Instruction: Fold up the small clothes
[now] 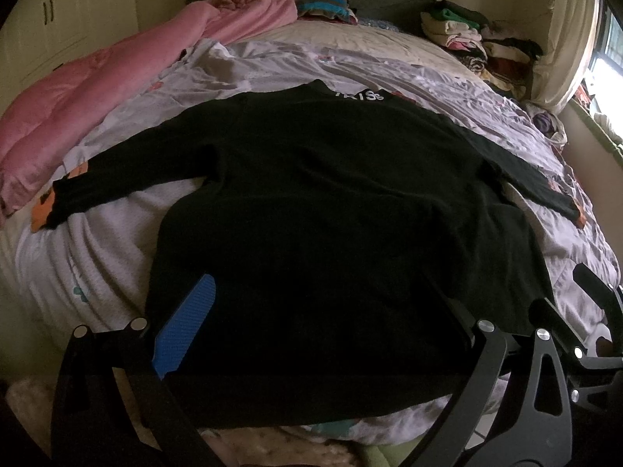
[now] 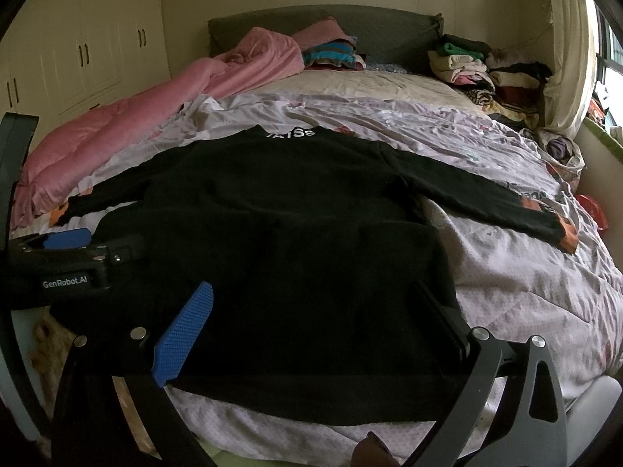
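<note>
One black long-sleeved top (image 2: 288, 233) lies flat on the pale bedspread (image 2: 506, 272), sleeves out to both sides, collar toward the headboard (image 2: 350, 27). Left gripper (image 1: 311, 311) and right gripper (image 2: 315, 311) both spread wide over its hem, holding nothing.

"GenRobot.AI" on the left gripper (image 2: 74, 264); partly legible "KISs" on the black sweater (image 2: 296, 233) collar.

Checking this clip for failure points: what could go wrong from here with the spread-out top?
1. The black top lies on a rumpled sheet; a pinch may catch bedding too.
2. Both sleeves splay outward; the right sleeve may trail out of the fold.
3. The left gripper and right gripper, both open, sit close and might collide.
</note>
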### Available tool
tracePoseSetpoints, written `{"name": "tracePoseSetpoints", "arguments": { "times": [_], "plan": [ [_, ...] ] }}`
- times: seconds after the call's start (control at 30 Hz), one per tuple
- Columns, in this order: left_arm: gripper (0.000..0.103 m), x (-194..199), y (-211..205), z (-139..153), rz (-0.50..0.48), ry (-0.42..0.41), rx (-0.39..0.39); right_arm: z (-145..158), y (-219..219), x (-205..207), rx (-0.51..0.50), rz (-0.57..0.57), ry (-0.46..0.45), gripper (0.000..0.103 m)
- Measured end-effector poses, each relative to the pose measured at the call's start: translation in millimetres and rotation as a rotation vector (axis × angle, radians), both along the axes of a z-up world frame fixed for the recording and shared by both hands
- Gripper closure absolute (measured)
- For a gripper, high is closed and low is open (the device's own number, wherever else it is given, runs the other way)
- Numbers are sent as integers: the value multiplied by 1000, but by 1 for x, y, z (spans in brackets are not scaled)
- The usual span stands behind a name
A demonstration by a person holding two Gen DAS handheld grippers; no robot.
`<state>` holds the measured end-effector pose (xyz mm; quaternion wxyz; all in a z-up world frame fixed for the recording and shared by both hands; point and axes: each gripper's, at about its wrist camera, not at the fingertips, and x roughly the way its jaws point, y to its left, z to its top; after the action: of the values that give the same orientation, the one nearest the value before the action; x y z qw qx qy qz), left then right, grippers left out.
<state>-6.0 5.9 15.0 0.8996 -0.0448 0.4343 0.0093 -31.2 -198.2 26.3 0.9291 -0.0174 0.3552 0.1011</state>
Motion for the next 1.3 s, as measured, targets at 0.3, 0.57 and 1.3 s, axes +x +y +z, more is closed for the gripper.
{"name": "tracePoseSetpoints", "arguments": {
  "times": [0.3,0.57,1.3],
  "plan": [
    [9,2,-2,0,0,-6,10,10,9,9,7,-2,-10,4],
    [9,24,-11,11,-13,-11,26,17,2,28,25,-14,-20,4],
    [9,87,-13,36,-8,-36,14,36,-38,93,93,-124,-51,4]
  ]
}}
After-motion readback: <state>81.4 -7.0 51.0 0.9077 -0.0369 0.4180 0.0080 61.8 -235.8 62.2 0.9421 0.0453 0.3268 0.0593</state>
